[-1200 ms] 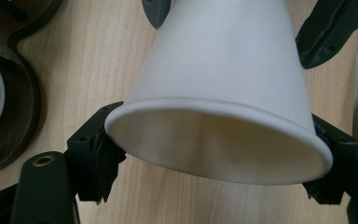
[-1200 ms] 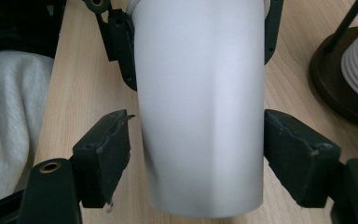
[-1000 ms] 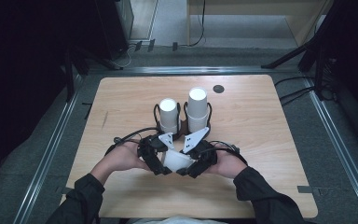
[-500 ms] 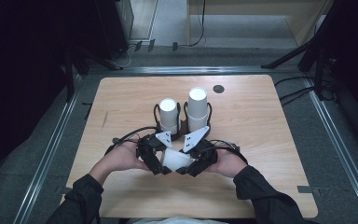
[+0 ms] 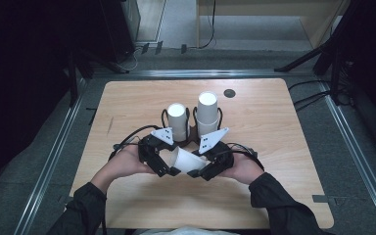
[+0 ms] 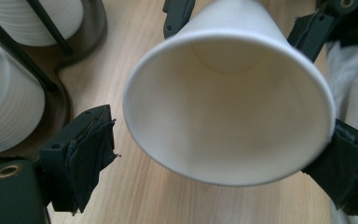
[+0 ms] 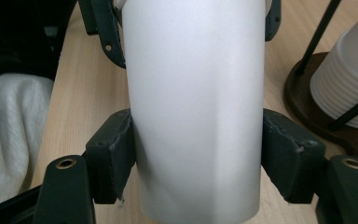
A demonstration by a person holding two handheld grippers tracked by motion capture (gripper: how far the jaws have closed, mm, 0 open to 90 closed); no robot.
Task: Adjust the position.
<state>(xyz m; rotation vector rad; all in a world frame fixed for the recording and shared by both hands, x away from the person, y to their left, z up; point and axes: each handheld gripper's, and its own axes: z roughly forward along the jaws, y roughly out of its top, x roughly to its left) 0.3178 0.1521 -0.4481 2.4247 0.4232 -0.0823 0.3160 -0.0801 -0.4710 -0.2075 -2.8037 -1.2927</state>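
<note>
Wooden table, paper cup sideways, mouth leftward

Tongs clamp a white paper cup (both pads touching).

Both forearms come in from the near edge, in dark sleeves, and the hands meet low at the middle. The left gripper points inward toward the right one; its jaws have just been opening and now stand apart, the left pad clear of the white paper cup whose rim lies between them. The right gripper points inward toward the left one, its two pads pressed flat on opposite sides of the cup's wall, clamping it between the jaws.
</note>
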